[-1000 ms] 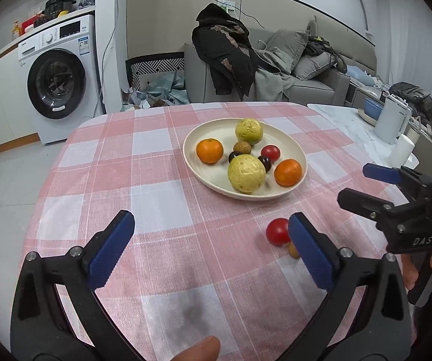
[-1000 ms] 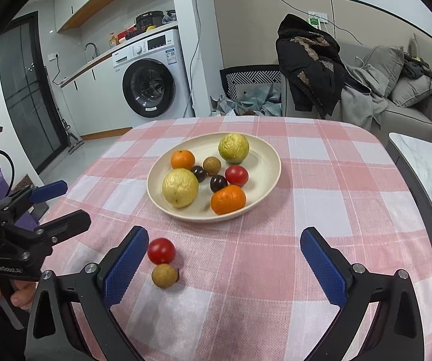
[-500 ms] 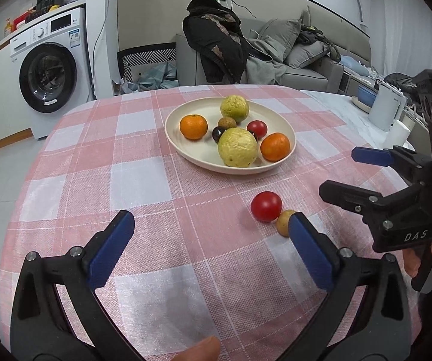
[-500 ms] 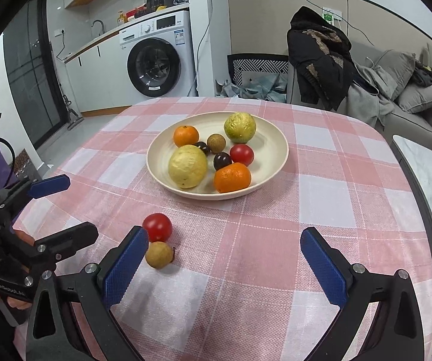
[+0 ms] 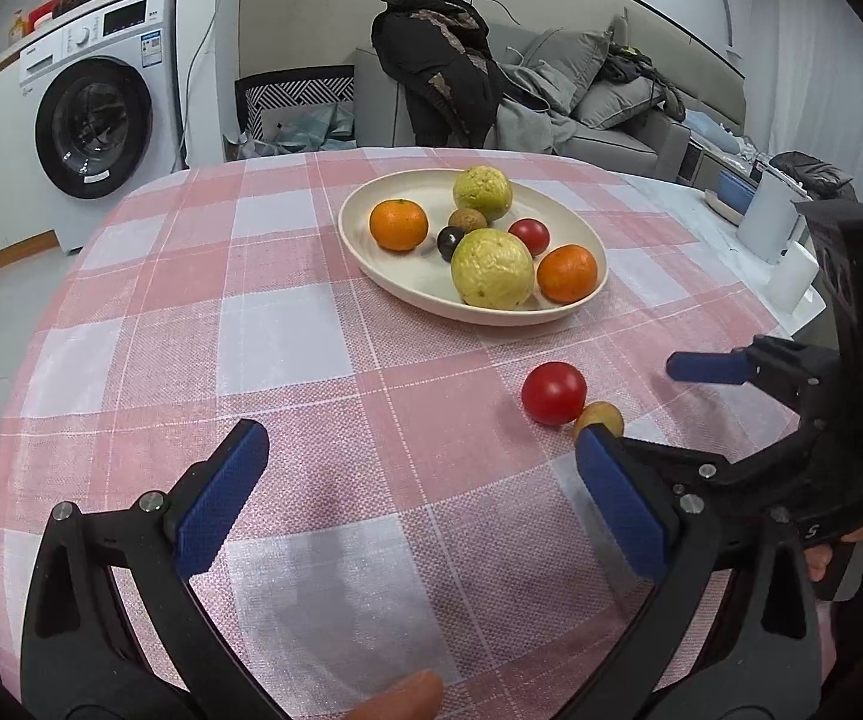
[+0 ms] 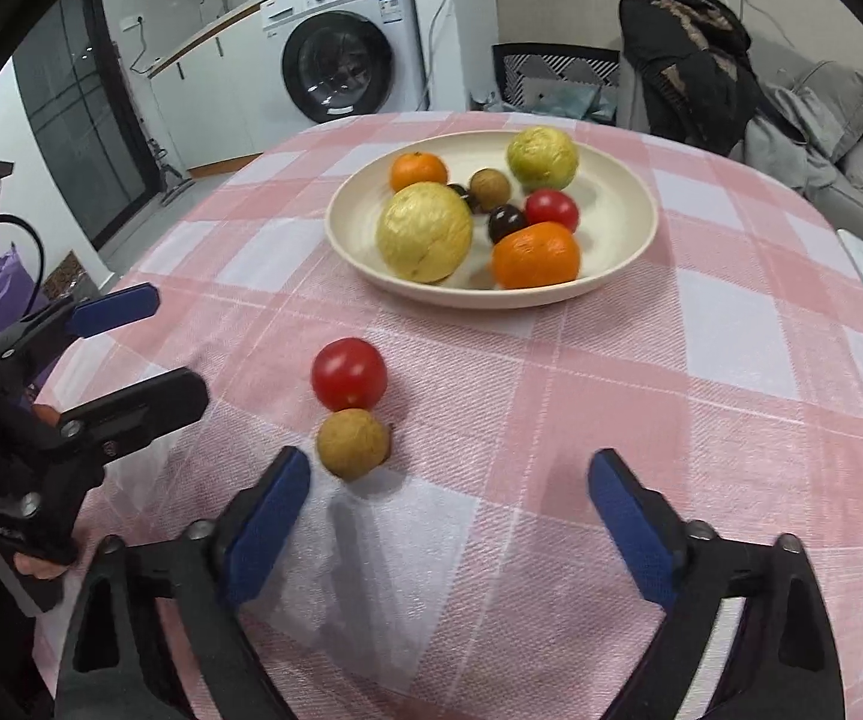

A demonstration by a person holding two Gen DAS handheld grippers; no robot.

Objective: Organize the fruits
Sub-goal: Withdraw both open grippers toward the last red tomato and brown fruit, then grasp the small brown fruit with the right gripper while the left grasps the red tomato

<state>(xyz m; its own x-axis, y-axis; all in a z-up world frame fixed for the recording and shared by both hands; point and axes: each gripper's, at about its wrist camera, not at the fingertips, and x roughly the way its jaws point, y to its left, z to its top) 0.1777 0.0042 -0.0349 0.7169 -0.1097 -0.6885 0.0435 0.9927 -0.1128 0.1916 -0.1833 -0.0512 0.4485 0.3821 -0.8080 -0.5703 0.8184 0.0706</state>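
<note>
Both hand-held grippers sit lower and nearer the worktop (image 6: 731, 360) than a second ago. The right hand-held gripper (image 6: 449, 504), open and empty, has just been closing. The left hand-held gripper (image 5: 413, 498) gapes empty; the tomato (image 6: 348, 373) touches the longan (image 6: 352, 443) short of the plate (image 6: 623, 276).

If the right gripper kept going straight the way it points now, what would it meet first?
Probably the bare tablecloth. The right gripper, open and empty, its jaws having just been closing, has the brown fruit just left of its line; depth is unclear.

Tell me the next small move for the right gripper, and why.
Probably shift the right gripper left to straddle the small brown fruit. Its jaws, just closing slightly, hold nothing; that fruit and the tomato lie off the plate.
</note>
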